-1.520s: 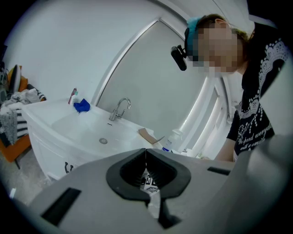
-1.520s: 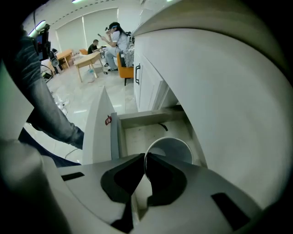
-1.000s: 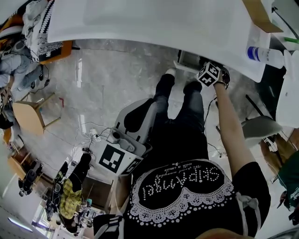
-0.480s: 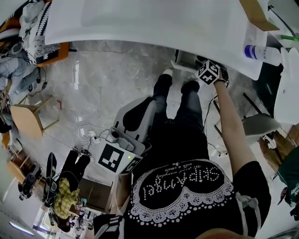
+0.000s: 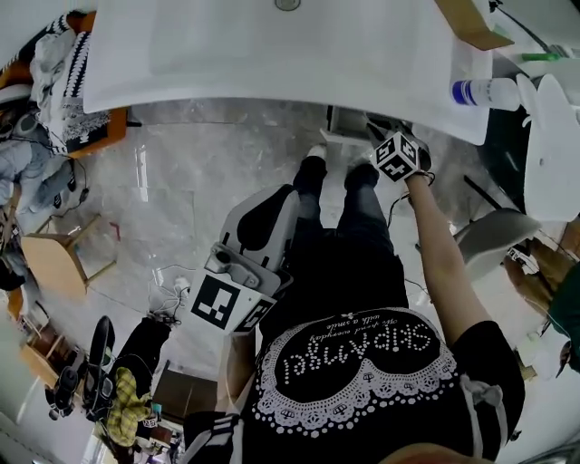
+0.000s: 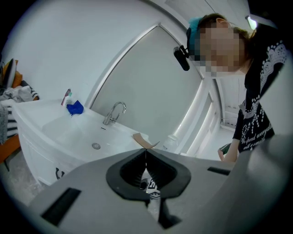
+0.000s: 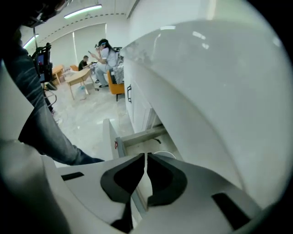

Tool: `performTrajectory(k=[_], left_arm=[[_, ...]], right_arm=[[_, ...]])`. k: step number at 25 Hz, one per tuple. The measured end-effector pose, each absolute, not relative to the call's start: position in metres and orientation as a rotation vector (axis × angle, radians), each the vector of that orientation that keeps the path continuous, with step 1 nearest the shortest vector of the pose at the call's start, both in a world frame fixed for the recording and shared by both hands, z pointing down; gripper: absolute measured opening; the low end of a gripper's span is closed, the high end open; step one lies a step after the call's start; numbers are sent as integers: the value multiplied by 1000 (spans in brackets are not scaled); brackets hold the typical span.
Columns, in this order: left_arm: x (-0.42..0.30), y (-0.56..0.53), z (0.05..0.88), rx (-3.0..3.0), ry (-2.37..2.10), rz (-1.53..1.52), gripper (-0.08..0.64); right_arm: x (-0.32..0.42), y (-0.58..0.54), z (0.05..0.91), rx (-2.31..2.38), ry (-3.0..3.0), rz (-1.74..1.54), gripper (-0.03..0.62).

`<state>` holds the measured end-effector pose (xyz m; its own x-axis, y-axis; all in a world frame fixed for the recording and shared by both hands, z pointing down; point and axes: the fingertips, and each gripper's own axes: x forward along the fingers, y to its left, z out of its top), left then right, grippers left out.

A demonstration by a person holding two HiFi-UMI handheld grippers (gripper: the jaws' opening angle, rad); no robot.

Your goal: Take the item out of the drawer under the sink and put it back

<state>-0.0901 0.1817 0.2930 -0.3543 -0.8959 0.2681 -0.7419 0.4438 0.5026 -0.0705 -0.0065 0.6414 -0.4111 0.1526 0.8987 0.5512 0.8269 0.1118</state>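
- My right gripper point(image 7: 145, 157) hung over the open drawer point(image 7: 139, 135) — jaws just narrowed to a slit, nothing between them.
- Left gripper point(image 6: 145, 155) idle, jaws together — next, likely, pushing the drawer shut.

Your head view is bright and even, so the white sink point(image 5: 272, 54) almost washes out and the marble floor point(image 5: 181, 172) gives back pale streaks of glare. Both gripper views bow hard and fall to black at the edges. Far beyond the fingers point(image 7: 120, 176) of your right gripper point(image 7: 145, 156), ceiling strip lights point(image 7: 84, 10) glow. Above the fingers point(image 6: 123, 173) of your left gripper point(image 6: 145, 153) the wall point(image 6: 68, 45) is evenly lit — the fingers themselves look soft.
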Motion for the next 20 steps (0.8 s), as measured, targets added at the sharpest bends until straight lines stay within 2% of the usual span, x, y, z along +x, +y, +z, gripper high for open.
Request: performTrajectory(k=[2, 15, 20], left_arm=[[-88, 176, 293, 1414, -2178, -401, 5], [-81, 134, 271, 1723, -2044, -337, 5], [-89, 118, 258, 1790, -2041, -295, 5]], right_arm=[[-66, -9, 624, -436, -2064, -422, 19], [-32, -20, 485, -20, -2534, 37, 17], [-27, -41, 436, 100, -2645, 73, 17]])
